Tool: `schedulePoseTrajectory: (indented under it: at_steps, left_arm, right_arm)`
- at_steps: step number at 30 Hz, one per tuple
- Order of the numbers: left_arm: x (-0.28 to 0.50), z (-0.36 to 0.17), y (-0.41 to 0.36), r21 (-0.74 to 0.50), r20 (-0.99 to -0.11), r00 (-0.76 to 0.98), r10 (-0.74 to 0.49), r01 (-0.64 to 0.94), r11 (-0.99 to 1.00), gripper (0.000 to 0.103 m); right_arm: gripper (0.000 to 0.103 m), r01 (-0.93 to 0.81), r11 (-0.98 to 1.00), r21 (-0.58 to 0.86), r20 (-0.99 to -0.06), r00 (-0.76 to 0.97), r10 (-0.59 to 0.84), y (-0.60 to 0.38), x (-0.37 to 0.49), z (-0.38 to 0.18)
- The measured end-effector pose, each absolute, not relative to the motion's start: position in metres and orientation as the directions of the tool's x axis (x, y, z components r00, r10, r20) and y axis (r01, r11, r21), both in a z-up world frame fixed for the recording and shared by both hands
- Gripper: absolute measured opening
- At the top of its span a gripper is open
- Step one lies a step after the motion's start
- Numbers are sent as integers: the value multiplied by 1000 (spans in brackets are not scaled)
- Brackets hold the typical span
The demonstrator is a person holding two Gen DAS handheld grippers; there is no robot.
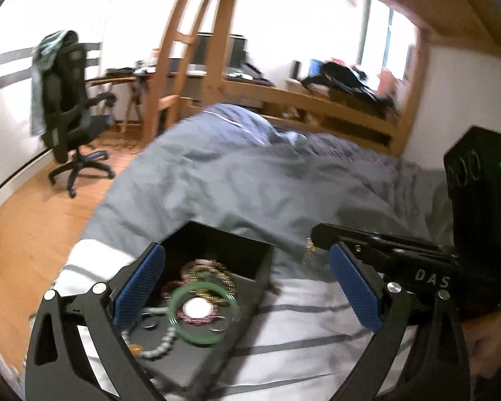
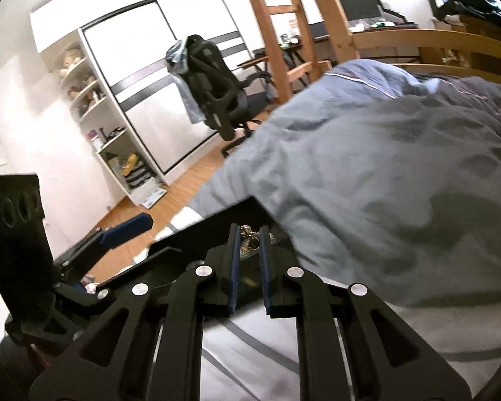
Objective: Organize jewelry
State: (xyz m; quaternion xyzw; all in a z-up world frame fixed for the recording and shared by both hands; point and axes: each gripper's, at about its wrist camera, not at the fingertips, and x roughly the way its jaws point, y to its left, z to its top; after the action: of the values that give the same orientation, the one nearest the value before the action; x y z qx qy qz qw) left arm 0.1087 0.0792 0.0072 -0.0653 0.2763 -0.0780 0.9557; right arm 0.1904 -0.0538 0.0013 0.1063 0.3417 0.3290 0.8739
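While the right hand-held gripper (image 2: 249,234) pinches a small gold-toned piece at the black box's (image 1: 264,267) 2 o'clock edge, lift gently; keep the left hand-held gripper (image 1: 247,284) spread above the green bangle (image 1: 200,314) lying inside the box on the bed (image 1: 300,317)

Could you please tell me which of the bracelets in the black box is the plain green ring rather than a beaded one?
It is the green bangle lying in the middle of the black box, a smooth closed hoop; the white beaded bracelet nearer the camera is a string of beads.
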Motion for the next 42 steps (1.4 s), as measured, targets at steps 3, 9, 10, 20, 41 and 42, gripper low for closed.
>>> schedulePoseTrajectory:
  at_steps: [3,9,10,20,41,42]
  left_arm:
    - [107,9,110,-222,-523,844,-121,2,975,97]
    - [102,2,163,-361,-541,836,-91,-134,923,97]
    - [102,-1,170,-370,-554,829,-81,-157,916,97]
    - [87,9,183,-311,-616,787,-41,-195,930,97]
    - [29,58,131,7,-668,741,60,-74,997,97]
    - [28,56,131,18,-665,743,72,-80,997,97]
  right_arm:
    - [12,-526,745,410,-525,532,664,-34,195,6]
    - [12,-557,742,374,-572,492,657,5,202,-1]
    - [12,-557,747,364,-590,483,647,10,202,-5]
    - [92,-525,790,316,-619,516,591,15,192,-11]
    - [99,-436,895,91,-739,573,355,-6,113,32]
    - [99,-440,895,74,-744,573,343,-5,110,28]
